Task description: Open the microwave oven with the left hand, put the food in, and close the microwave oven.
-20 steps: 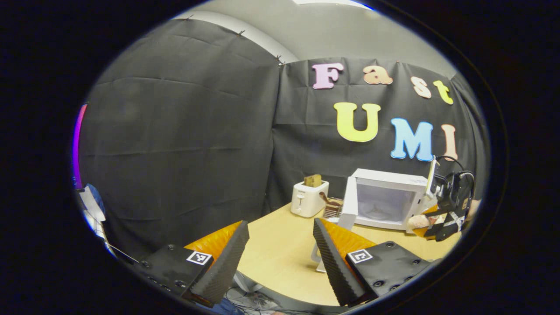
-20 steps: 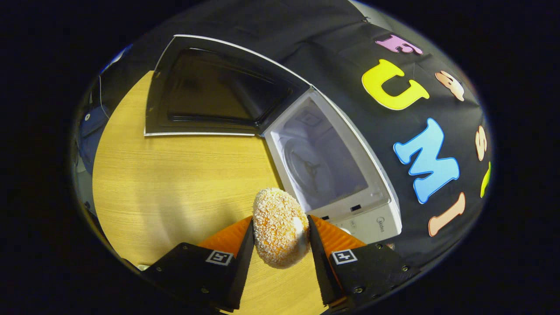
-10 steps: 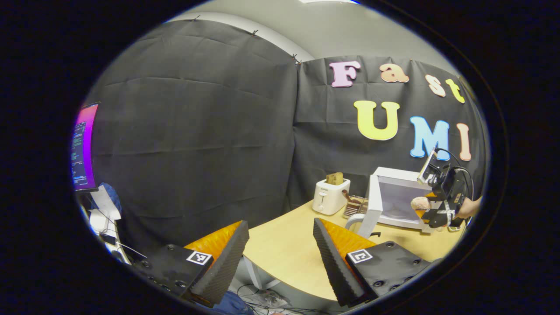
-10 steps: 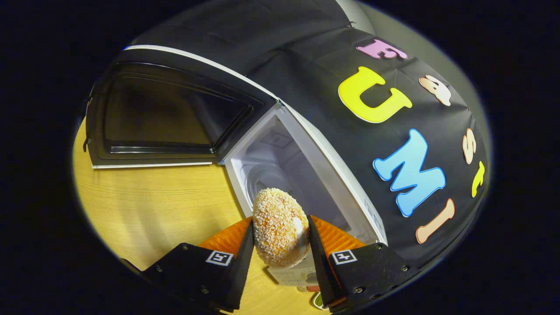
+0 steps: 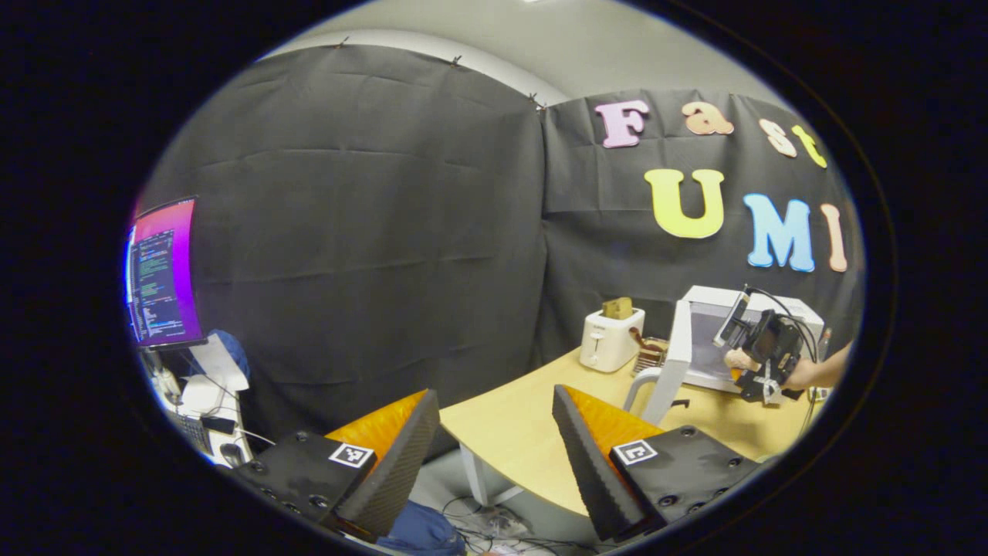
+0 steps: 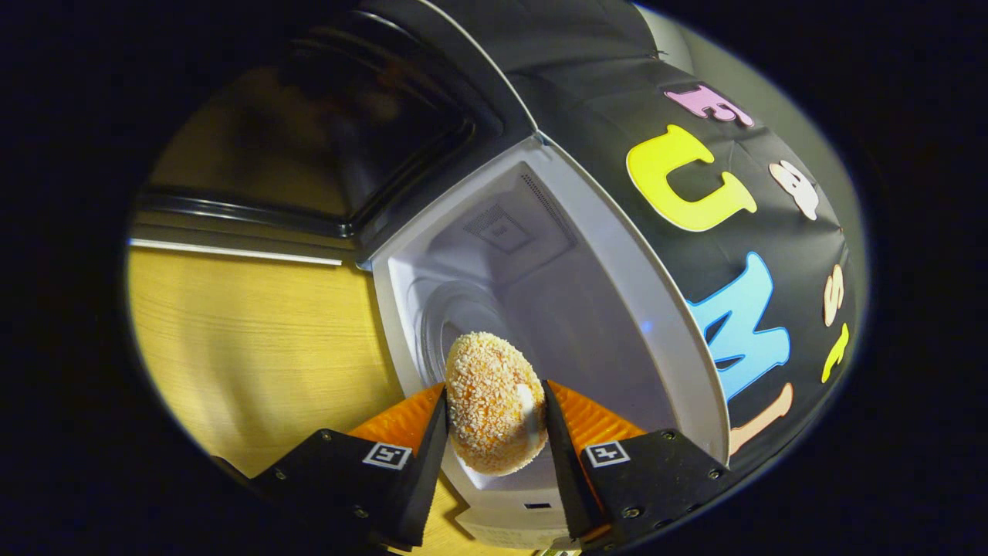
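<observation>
Right tool (image 6: 494, 421) clamped on the breaded food (image 6: 494, 401) at the open microwave (image 6: 540, 309) mouth; left tool (image 5: 494, 452) spread apart, empty, well back.
You could clip the lower cavity lip and knock the food loose, so go in level. Door (image 5: 670, 363) swung wide; toaster (image 5: 610, 340) on the bench (image 5: 509, 432) isn't blocking you.
</observation>
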`<action>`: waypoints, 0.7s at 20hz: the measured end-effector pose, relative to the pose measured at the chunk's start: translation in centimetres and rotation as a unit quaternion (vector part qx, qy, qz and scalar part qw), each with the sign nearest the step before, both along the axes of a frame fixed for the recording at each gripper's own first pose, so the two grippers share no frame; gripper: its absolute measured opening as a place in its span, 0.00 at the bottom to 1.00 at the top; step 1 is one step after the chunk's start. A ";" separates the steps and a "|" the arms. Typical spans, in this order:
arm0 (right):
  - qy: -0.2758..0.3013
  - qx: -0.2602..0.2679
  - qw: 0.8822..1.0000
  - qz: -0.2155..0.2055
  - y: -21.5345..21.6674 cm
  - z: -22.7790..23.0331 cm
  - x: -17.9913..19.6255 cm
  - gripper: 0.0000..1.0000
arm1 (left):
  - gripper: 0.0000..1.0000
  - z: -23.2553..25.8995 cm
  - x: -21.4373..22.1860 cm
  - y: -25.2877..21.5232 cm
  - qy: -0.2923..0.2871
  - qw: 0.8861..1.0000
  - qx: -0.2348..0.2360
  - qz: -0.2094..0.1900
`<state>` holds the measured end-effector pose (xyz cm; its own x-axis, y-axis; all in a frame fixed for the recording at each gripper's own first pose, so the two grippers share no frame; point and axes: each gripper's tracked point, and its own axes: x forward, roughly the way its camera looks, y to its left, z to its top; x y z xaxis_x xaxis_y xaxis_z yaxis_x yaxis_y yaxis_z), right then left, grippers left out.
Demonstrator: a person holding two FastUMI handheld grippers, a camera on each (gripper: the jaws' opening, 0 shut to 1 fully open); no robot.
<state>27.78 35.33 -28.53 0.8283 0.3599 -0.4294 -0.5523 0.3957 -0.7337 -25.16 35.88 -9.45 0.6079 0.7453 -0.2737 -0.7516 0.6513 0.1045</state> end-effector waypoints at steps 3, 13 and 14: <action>-0.013 0.002 1.000 -0.012 0.4 -1.5 1.6 0.67 | 0.98 -0.8 -0.8 -0.5 0.009 1.000 -0.008 0.022; -0.090 0.008 0.996 -0.016 1.7 -1.0 4.2 0.70 | 0.96 -2.1 0.6 -1.6 0.036 0.999 -0.011 0.024; -0.090 0.011 0.996 -0.017 1.7 -1.0 4.2 0.76 | 0.96 -2.1 0.8 -1.6 0.035 0.999 -0.010 0.022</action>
